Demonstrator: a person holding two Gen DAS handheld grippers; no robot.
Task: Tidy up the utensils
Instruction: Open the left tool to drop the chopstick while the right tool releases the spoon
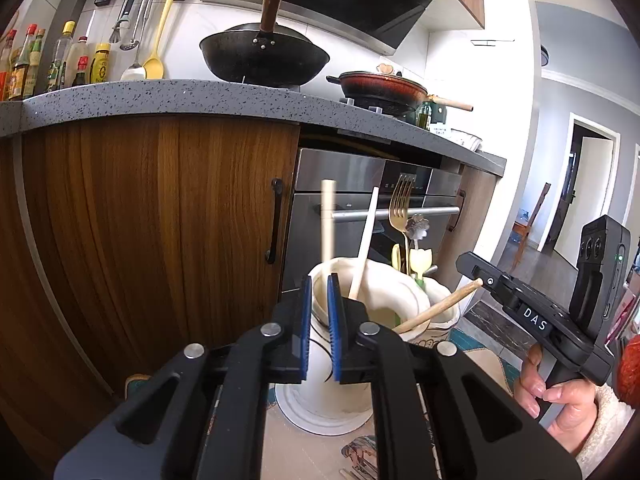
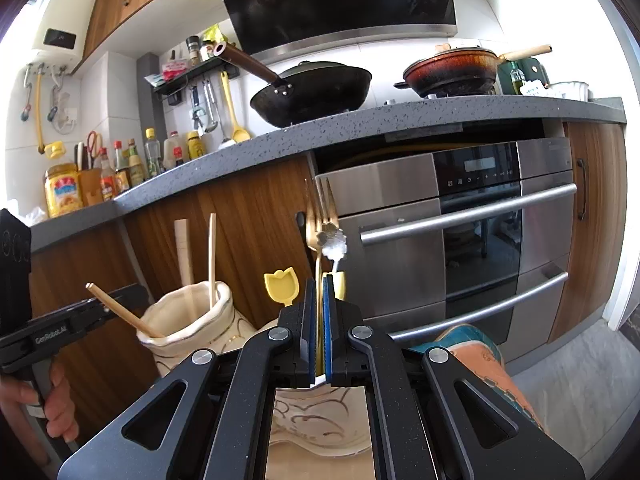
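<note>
The vase (image 1: 360, 308) is cream with thin dark swirly lines. The fork (image 2: 320, 220) in it is gold. At two o'clock from the vase's mouth stands a pale yellow tulip-shaped spoon (image 1: 422, 260). The chopstick (image 1: 436, 310) is light brown wood. Both tongs (image 1: 319, 304) are black with blue pads (image 2: 327, 320). The worktop (image 1: 168, 98) is grey with tiny white speckles. The cupboard door (image 1: 160, 220) is brown striped wood. The wok (image 1: 264, 58) is black, and the pan (image 2: 452, 68) is rusty red.

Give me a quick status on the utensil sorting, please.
Left hand-held gripper slightly open, empty, at cream vase rim. Right hand-held gripper shut, gold fork dead ahead. Flower-topped spoon right beside the fork.
</note>
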